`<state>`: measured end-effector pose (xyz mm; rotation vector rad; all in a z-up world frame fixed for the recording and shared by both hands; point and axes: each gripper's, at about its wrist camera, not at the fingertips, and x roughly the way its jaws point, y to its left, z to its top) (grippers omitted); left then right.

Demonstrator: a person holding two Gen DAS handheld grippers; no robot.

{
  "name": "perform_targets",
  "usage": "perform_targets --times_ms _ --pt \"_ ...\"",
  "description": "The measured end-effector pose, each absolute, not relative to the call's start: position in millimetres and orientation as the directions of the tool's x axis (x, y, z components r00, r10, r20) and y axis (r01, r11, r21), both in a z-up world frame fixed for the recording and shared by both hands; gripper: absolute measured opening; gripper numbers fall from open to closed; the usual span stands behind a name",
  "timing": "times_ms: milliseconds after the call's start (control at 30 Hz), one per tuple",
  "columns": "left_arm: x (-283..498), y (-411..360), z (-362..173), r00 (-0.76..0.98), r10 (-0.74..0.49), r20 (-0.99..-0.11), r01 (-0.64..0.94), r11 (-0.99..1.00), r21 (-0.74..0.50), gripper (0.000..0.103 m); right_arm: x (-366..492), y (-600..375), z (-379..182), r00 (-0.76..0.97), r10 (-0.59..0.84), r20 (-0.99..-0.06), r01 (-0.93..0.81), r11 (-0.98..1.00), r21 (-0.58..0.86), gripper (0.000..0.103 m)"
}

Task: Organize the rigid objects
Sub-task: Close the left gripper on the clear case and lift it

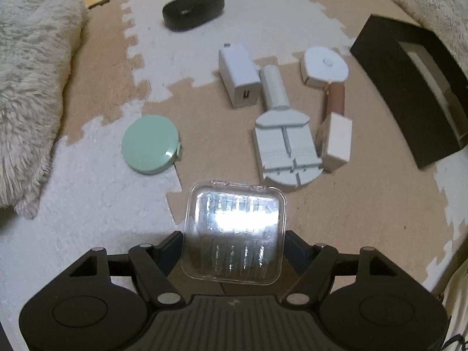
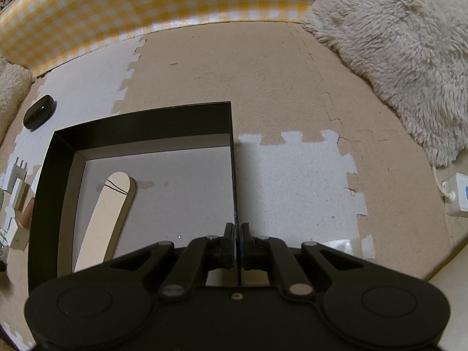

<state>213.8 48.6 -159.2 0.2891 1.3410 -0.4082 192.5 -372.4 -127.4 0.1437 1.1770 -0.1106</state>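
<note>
The clear plastic case [image 1: 234, 231] sits closest to the lens, pinched between the left gripper [image 1: 234, 251] fingers and held above the mat. Over on the right side, the right gripper [image 2: 237, 242] is clamped on the near wall of the black box [image 2: 140, 124], looks like it's steadying it.

Progress-wise I'd say early days. Only a wooden stick [image 2: 109, 219] is lying in the box so far. Still out on the floor, left to right: mint round compact [image 1: 150, 143], black oval case [image 1: 193, 8], white charger [image 1: 239, 74], the pale blue tool [image 1: 285, 143], a small white box [image 1: 336, 142] with a pinkish tube [image 1: 335, 96] touching it, and a white tape-measure-looking thing [image 1: 324, 65].

Floor is beige and white puzzle foam mat [image 2: 292, 87], fluffy cream rugs [image 2: 395, 44] at the edges, yellow gingham fabric [image 2: 146, 5] along the back, and a white power strip [image 2: 457, 196] off to the right.
</note>
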Motion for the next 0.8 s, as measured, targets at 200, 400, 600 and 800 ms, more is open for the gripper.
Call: perform_targets --times_ms 200,400,600,800 --pt "210.0 42.3 -146.5 0.208 -0.123 -0.970 0.396 0.918 -0.031 0.074 192.1 -372.9 -126.9 0.383 -0.009 -0.924 0.162 0.985 0.057 0.003" --pt "211.6 50.9 -130.4 0.240 -0.157 -0.958 0.351 0.934 -0.065 0.074 192.0 -373.2 -127.0 0.384 -0.007 -0.923 0.163 0.985 0.060 0.003" --pt "213.4 62.7 -116.4 0.294 -0.200 -0.935 0.303 0.947 -0.107 0.073 192.0 -373.5 -126.8 0.384 -0.007 -0.923 0.163 0.985 0.060 0.003" --pt "213.6 56.1 -125.6 0.240 -0.198 -0.950 0.333 0.936 -0.111 0.072 192.0 -373.4 -126.6 0.383 -0.007 -0.924 0.163 0.985 0.060 0.003"
